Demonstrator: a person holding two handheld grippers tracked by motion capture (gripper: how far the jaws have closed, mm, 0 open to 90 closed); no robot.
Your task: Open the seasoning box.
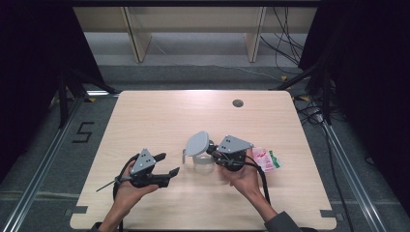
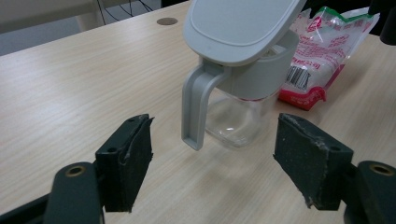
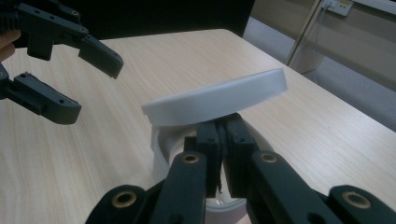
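A clear jug [image 1: 203, 163] with a grey collar and handle [image 2: 196, 107] stands near the table's middle, its grey flip lid [image 1: 198, 143] tilted up. My right gripper [image 1: 212, 151] comes in from the jug's right. Its jaws are shut together over the jug's mouth, tips [image 3: 222, 123] right under the raised lid [image 3: 215, 100]; nothing visible sits between the pads. My left gripper [image 1: 170, 163] hovers left of the jug, open, with nothing in it. In the left gripper view its jaws [image 2: 215, 140] frame the handle and the clear body [image 2: 238, 121] from a short distance.
A red, white and green plastic packet [image 1: 267, 159] lies just right of the jug, behind my right hand. The wooden table [image 1: 169, 111] has a round cable hole [image 1: 237, 103] near its far edge. Black curtains flank the table on both sides.
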